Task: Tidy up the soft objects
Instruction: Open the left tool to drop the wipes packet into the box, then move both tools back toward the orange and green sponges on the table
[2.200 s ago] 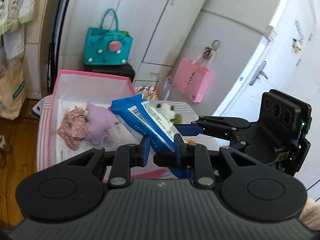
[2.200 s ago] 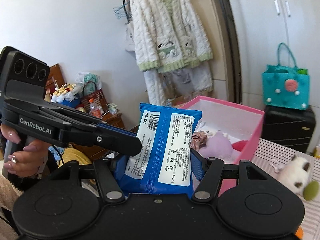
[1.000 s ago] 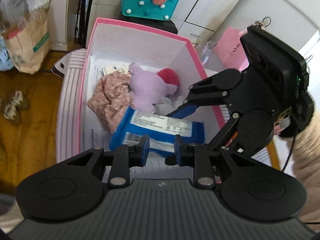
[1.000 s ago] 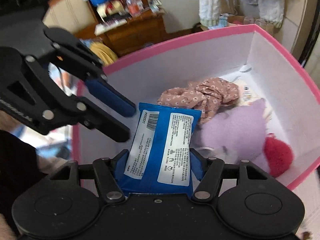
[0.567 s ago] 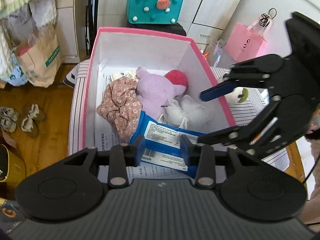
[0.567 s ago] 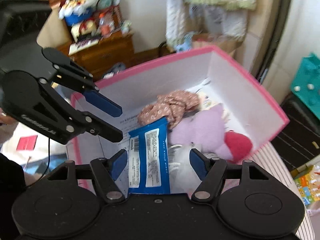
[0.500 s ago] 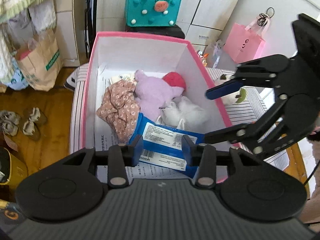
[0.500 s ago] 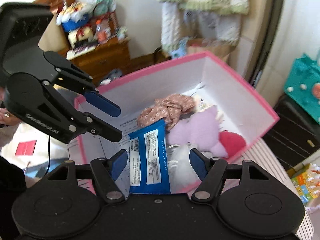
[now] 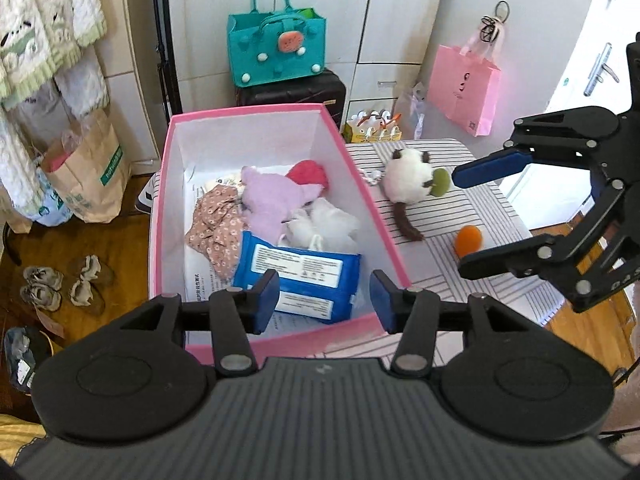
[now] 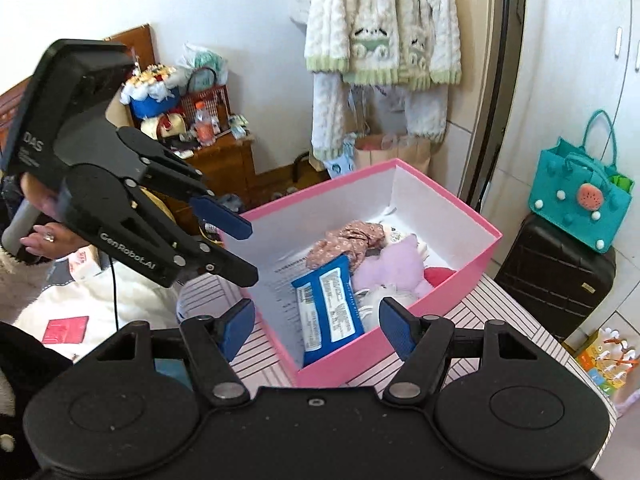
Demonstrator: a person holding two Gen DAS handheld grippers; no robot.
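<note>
A blue wet-wipes pack lies flat in the pink box, next to a floral cloth, a lilac plush, a red soft piece and a white fluffy item. The pack and the box also show in the right wrist view. My left gripper is open and empty above the box's near end. My right gripper is open and empty above the box's near corner; it also appears at the right of the left wrist view. A white cat plush and an orange ball lie on the striped table.
A teal felt bag sits on a black suitcase behind the box. A pink paper bag hangs on the cupboard. A brown paper bag and shoes are on the wooden floor to the left.
Both grippers let go of the blue pack, which now lies in the box. Both have opened wide and pulled up and back from the box.
</note>
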